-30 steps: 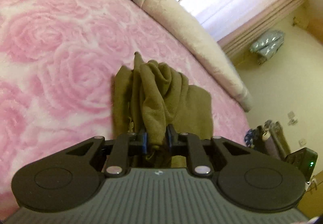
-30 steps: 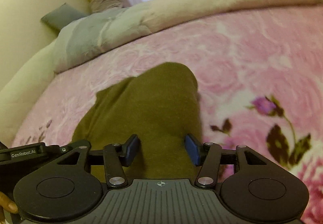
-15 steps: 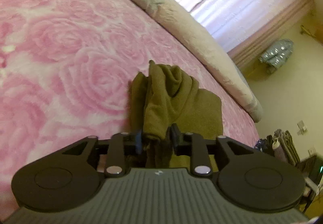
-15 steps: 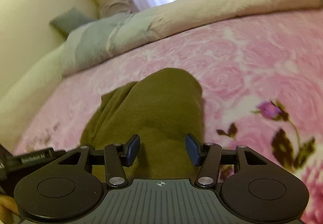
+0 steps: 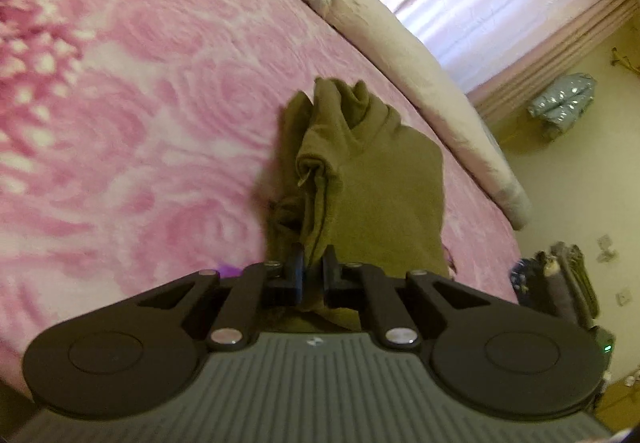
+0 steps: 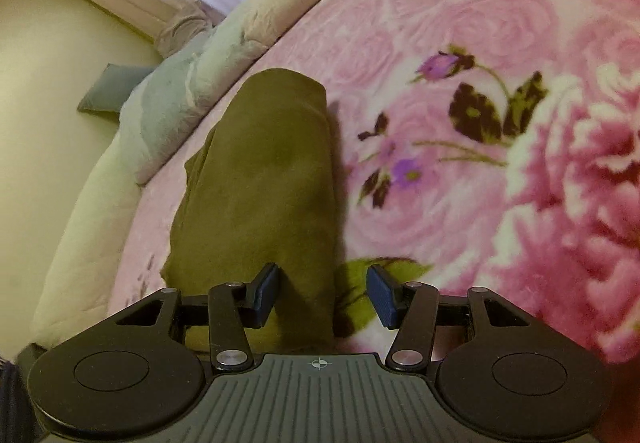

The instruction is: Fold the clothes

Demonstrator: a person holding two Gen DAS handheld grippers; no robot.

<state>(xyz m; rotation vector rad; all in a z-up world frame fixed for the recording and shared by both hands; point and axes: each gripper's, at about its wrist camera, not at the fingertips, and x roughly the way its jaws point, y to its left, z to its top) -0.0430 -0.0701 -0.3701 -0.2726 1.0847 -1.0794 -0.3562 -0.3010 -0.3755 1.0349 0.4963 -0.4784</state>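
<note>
An olive-green garment lies folded in a long strip on the pink rose blanket, its far end bunched into folds. My left gripper holds the near end: its jaws are closing, and a thin fold of the cloth is pinched between the pads. In the right wrist view the same garment stretches away smooth and rounded at its far end. Low over its near end, my right gripper stands open. The garment's right edge runs between the blue pads, which do not touch it.
A rolled cream and grey quilt runs along the bed's far edge, with curtains behind it. Beyond the bed are a silver bag on the floor and clutter at the right. A grey cushion leans on the wall.
The left jaws widened a little, then narrowed onto a thinner fold of the cloth. The right gripper rolled and slid right, so the garment's right edge and the flower print now lie between its fingers.
</note>
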